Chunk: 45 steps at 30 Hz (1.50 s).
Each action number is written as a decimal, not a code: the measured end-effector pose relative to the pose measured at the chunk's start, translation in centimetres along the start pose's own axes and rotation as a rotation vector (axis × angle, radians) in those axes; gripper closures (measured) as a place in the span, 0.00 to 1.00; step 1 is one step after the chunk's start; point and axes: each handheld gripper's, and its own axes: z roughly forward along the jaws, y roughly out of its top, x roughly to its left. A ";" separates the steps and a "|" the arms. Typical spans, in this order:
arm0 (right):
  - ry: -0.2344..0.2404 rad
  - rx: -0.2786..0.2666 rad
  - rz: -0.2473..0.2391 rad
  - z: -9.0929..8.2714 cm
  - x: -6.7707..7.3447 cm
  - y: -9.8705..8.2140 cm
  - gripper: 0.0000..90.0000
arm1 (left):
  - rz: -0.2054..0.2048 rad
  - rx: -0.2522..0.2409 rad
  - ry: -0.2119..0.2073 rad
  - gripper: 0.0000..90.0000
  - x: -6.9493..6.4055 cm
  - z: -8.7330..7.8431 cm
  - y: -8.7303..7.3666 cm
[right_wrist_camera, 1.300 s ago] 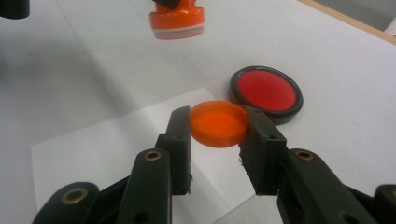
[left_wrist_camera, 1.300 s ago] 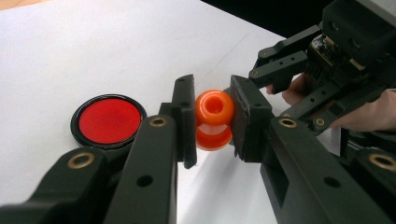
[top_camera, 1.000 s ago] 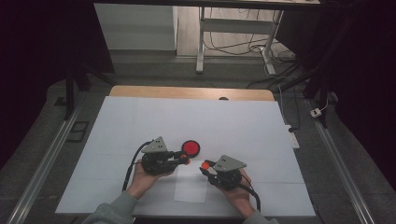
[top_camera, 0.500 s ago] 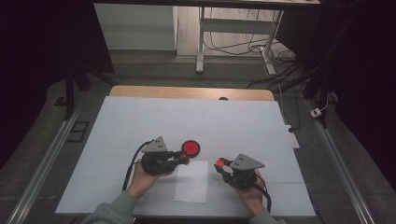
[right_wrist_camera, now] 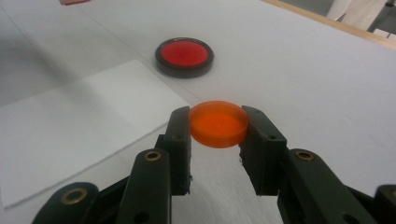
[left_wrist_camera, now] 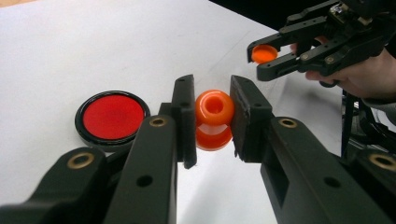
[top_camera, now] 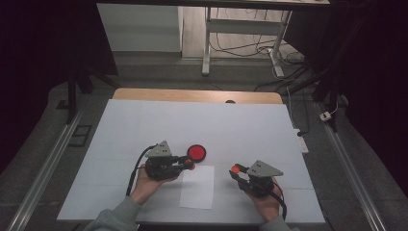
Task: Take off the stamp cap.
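Pinching a glossy orange spool (left_wrist_camera: 214, 119), left gripper (left_wrist_camera: 212, 116); right gripper (right_wrist_camera: 218, 128) clamps a translucent orange disc (right_wrist_camera: 218, 123).

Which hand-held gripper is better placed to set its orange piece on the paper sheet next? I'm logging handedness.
Left, probably. The left hand-held gripper holds its orange spool right at the paper sheet's top edge. The right hand-held gripper, gripping the orange cap, sits off its right side.

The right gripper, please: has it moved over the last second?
Yes. The right gripper has shifted rightward, away from the white paper sheet and red disc.
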 end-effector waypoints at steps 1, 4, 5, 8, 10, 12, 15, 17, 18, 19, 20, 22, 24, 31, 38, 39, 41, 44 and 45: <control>-0.011 0.004 0.007 -0.7 -0.4 -0.3 0.71 | 0.001 0.001 0.001 0.80 0.0 0.0 0.0; -0.024 0.003 0.016 -1.3 -0.9 -0.7 0.71 | 0.001 0.001 0.001 0.80 -0.1 0.1 0.0; -0.028 -0.004 0.023 -1.7 -1.1 -0.9 0.71 | 0.000 0.001 0.000 0.80 -0.1 0.1 0.0; -0.047 -0.008 0.036 -2.6 -1.7 -1.4 0.71 | -0.002 0.001 -0.002 0.80 0.0 0.1 0.0; -0.058 -0.008 0.047 -3.2 -2.2 -1.7 0.71 | -0.003 0.001 -0.001 0.80 0.1 0.1 0.0; -0.077 -0.003 0.051 -3.8 -2.7 -2.1 0.71 | -0.005 0.000 0.000 0.81 0.1 0.0 0.0; -0.099 -0.004 0.064 -4.4 -3.3 -2.6 0.71 | -0.005 -0.002 0.001 0.80 0.1 0.0 0.0; -0.108 -0.004 0.070 -4.8 -3.7 -2.9 0.71 | -0.004 -0.002 0.003 0.80 0.1 0.0 0.0; -0.111 -0.003 0.072 -5.0 -3.8 -3.0 0.71 | -0.003 -0.002 0.001 0.80 0.2 -0.1 0.0; -0.116 -0.002 0.075 -5.1 -3.9 -3.1 0.71 | -0.002 -0.003 0.002 0.80 0.2 -0.1 0.1; -0.122 0.002 0.075 -5.3 -4.1 -3.2 0.71 | -0.001 -0.003 0.001 0.80 0.3 -0.1 0.1; -0.124 -0.001 0.085 -5.4 -4.3 -3.4 0.71 | 0.000 -0.005 0.002 0.80 0.3 -0.1 0.1; -0.124 0.004 0.091 -5.5 -4.5 -3.6 0.71 | 0.004 -0.007 0.004 0.80 0.3 -0.1 0.2; -0.127 0.004 0.092 -5.6 -4.7 -3.7 0.71 | 0.029 -0.001 0.033 0.80 0.2 -0.4 0.4; -0.114 0.008 0.070 -5.1 -4.4 -3.5 0.71 | 0.041 -0.015 0.059 0.80 0.3 -1.1 0.7; -0.114 0.007 0.071 -5.1 -4.4 -3.5 0.71 | 0.042 -0.015 0.063 0.80 0.4 -1.2 0.8; -0.119 0.006 0.070 -5.2 -4.4 -3.5 0.71 | 0.041 -0.014 0.067 0.80 0.5 -1.2 0.8; -0.119 0.002 0.073 -5.2 -4.4 -3.4 0.71 | 0.047 -0.015 0.070 0.80 0.6 -1.1 1.1; -0.120 0.001 0.075 -5.3 -4.4 -3.4 0.71 | 0.048 -0.013 0.070 0.80 0.7 -1.0 1.2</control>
